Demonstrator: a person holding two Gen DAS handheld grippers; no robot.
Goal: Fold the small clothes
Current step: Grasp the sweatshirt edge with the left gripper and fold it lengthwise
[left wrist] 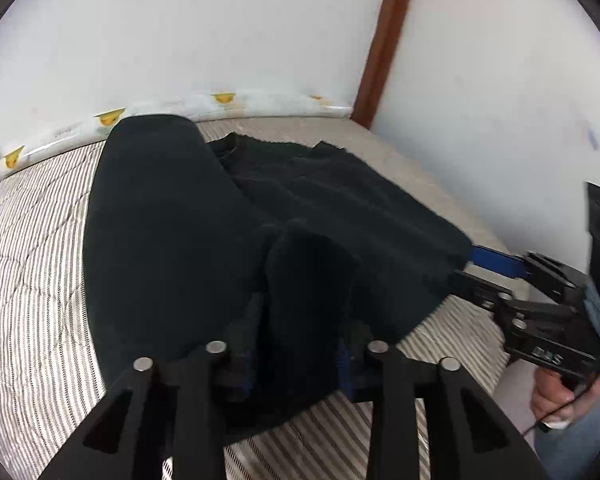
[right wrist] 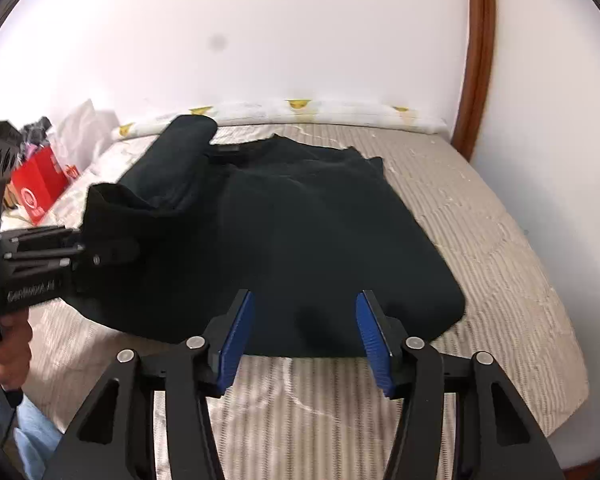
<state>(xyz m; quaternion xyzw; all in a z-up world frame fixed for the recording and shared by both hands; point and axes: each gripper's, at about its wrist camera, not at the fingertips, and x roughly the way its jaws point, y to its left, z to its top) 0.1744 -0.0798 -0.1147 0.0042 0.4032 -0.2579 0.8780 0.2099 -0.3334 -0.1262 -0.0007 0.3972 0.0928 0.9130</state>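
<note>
Black shirt (right wrist: 300,216) flat on bed (right wrist: 480,240), left side folded over. Left tongs (left wrist: 300,344) wrapped in cloth, grip unclear. Right tongs (right wrist: 305,332) apart, empty, at near hem. Free left tongs before pressing crease.

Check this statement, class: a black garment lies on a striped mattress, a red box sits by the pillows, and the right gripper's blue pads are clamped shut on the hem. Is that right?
One detail is wrong. In the right wrist view the right gripper stands open, its blue pads apart with the hem of the black garment between them, unclamped. The striped mattress and red box are as stated.
</note>
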